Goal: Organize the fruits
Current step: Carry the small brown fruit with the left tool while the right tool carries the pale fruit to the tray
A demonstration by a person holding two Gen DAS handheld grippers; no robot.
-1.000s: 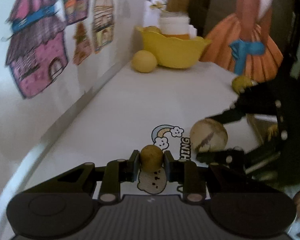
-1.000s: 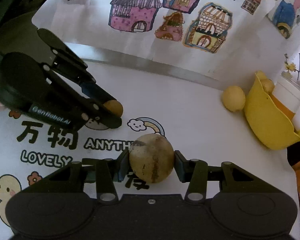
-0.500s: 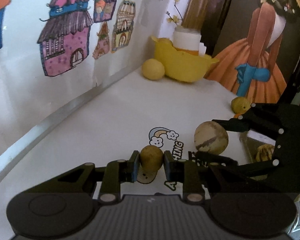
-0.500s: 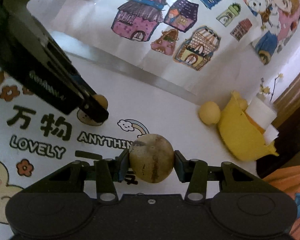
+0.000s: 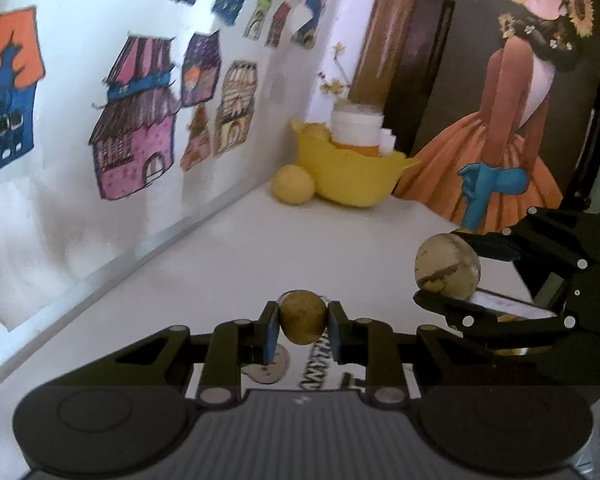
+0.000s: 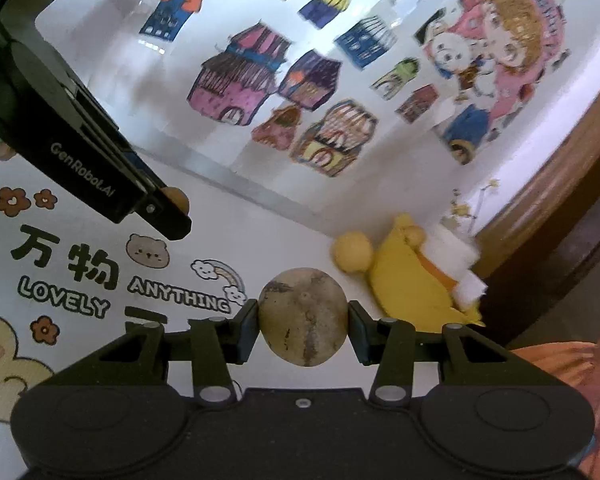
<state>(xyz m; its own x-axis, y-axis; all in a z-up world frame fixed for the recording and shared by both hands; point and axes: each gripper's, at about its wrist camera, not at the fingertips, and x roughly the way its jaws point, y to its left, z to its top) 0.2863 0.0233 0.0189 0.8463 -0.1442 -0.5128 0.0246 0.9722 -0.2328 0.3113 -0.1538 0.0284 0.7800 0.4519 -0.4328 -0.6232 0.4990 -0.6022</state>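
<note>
Fruits ride in both our grips, the left hand-held gripper (image 5: 303,330) clamping a small brown fruit (image 5: 302,316), the right hand-held gripper (image 6: 303,330) a larger mottled fruit (image 6: 303,316), neither yet in the far yellow bowl (image 5: 350,174), one yellow fruit (image 5: 292,184) beside it.

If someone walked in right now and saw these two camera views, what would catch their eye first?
Each gripper is clamped on a fruit in the air: the left gripper on a small brown fruit, the right gripper on a larger mottled tan fruit. Beyond them, a yellow bowl sits at the table's far corner with a round yellow fruit beside it.
</note>
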